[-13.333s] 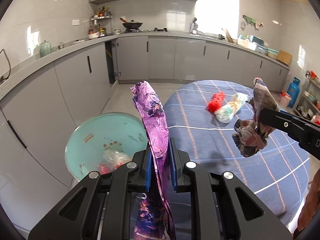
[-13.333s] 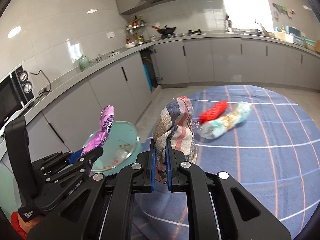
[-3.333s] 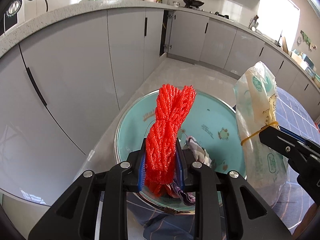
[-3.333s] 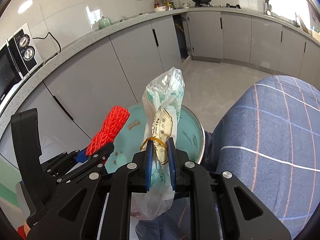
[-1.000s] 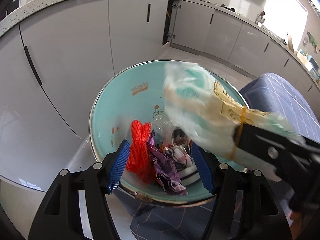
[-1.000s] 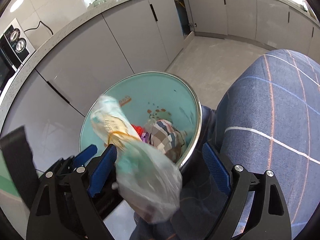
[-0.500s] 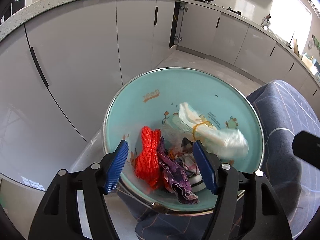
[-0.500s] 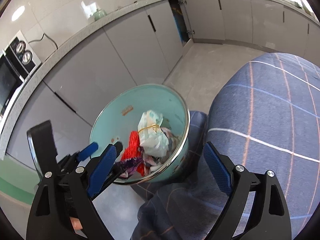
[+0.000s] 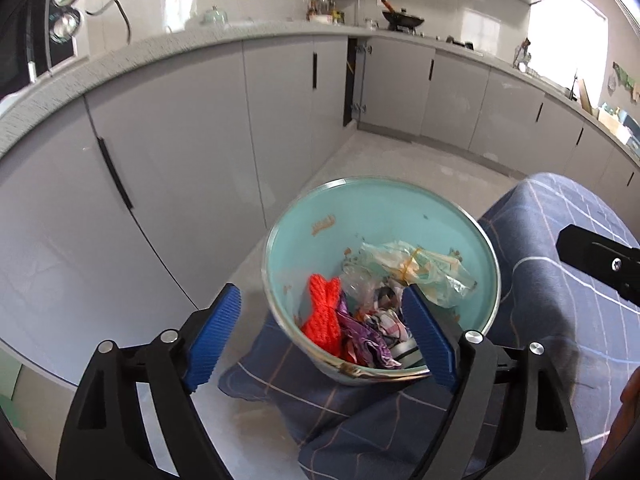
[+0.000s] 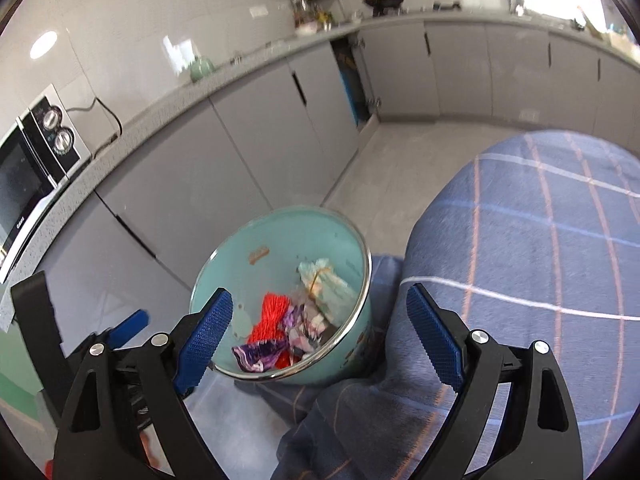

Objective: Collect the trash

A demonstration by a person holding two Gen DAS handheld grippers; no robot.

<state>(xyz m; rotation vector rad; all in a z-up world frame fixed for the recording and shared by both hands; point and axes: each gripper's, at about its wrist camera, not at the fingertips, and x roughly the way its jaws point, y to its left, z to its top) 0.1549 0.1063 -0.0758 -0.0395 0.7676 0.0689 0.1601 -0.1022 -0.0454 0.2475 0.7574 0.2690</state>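
Both grippers are empty. The left gripper point(image 9: 322, 334) has just been opening; its fingers point(image 9: 214, 334) stand wide with nothing pressed between them. The right gripper point(image 10: 320, 334) is equally wide. The red net point(image 9: 322, 314) and the banded bag point(image 9: 416, 270), each clamped seconds ago, now lie in the teal bin point(image 9: 320, 200) with the purple wrapper point(image 9: 366, 338) and checked rag point(image 9: 390, 318). Judgement: this drop is complete. The visible part of the bench point(image 10: 540, 220) shows no trash; collection looks nearly finished.
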